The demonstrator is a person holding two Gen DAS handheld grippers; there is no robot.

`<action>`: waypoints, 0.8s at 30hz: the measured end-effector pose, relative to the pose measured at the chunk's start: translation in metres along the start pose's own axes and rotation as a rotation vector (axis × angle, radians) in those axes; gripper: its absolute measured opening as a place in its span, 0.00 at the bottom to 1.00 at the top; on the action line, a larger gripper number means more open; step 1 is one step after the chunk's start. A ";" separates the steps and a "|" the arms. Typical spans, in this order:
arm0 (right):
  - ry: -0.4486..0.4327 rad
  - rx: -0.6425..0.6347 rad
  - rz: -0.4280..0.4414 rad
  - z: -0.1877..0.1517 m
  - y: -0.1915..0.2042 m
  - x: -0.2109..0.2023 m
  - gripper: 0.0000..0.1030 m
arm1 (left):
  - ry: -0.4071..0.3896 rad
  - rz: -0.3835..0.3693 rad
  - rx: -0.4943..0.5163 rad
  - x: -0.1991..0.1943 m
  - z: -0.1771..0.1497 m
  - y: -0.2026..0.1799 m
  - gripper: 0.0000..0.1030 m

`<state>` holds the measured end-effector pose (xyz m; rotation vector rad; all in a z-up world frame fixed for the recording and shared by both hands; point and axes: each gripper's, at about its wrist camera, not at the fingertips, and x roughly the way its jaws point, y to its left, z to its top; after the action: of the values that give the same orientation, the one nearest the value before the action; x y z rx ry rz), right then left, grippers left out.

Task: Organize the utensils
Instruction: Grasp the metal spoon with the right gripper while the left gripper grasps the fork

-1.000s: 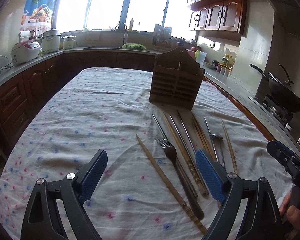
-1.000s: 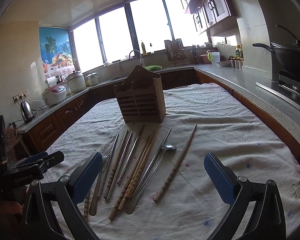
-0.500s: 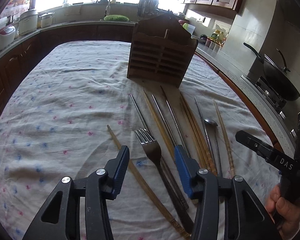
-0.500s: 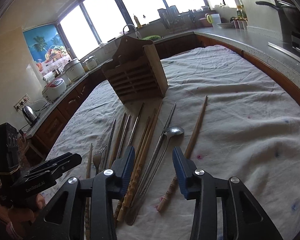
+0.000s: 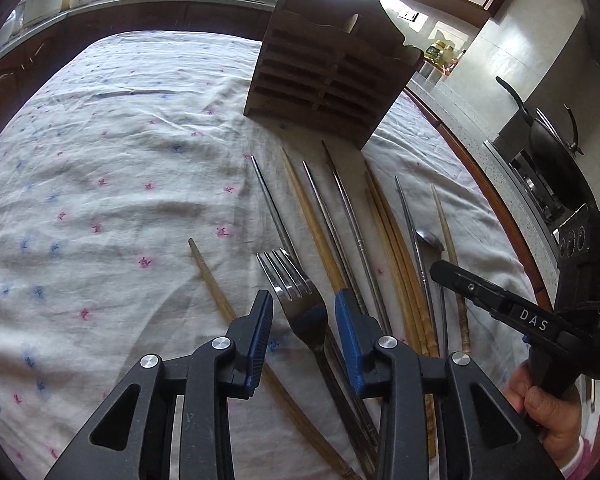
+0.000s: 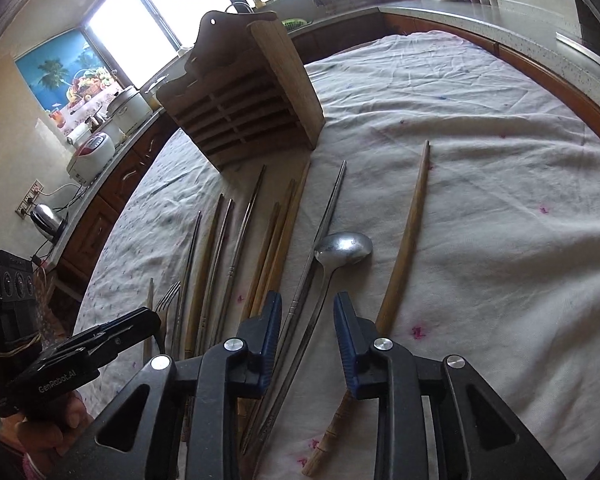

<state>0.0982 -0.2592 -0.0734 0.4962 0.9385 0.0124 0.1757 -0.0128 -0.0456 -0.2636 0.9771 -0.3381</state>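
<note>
Currently both tongs point down at the utensils laid in a row on the cloth-covered table [image 5: 100, 152], in front of the wooden slotted holder [image 5: 324, 76], which stands upright at the far end of the row. Left tongs [image 5: 302, 320]: jaws closing, the fork [image 5: 296, 292] lies between the blue pads, tines pointing away; pads not pressing on it, a gap shows on each side. Right tongs [image 6: 306, 328]: jaws closing over the spoon [image 6: 342, 246] handle and a metal chopstick [image 6: 324, 224] beside it; both lie between the pads, not clamped. Wooden chopsticks [image 6: 278, 232] lie left of these, one wooden chopstick [image 6: 410, 232] apart on the right. One more wooden chopstick [image 5: 214, 284] lies left of the fork.
</note>
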 end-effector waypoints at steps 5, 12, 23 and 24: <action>0.010 0.017 0.021 0.009 -0.004 0.007 0.25 | 0.011 -0.021 -0.017 0.013 0.005 0.003 0.26; -0.021 0.035 0.047 0.011 -0.006 0.004 0.03 | -0.012 -0.069 -0.029 0.008 0.003 0.005 0.04; -0.198 -0.059 0.040 0.018 0.019 -0.063 0.02 | -0.147 -0.126 -0.026 -0.054 0.001 0.007 0.01; -0.217 -0.068 0.037 0.019 0.022 -0.069 0.02 | -0.165 -0.130 -0.021 -0.062 0.002 0.007 0.01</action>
<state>0.0761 -0.2631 -0.0016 0.4423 0.7141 0.0237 0.1465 0.0183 0.0006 -0.3700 0.8033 -0.4184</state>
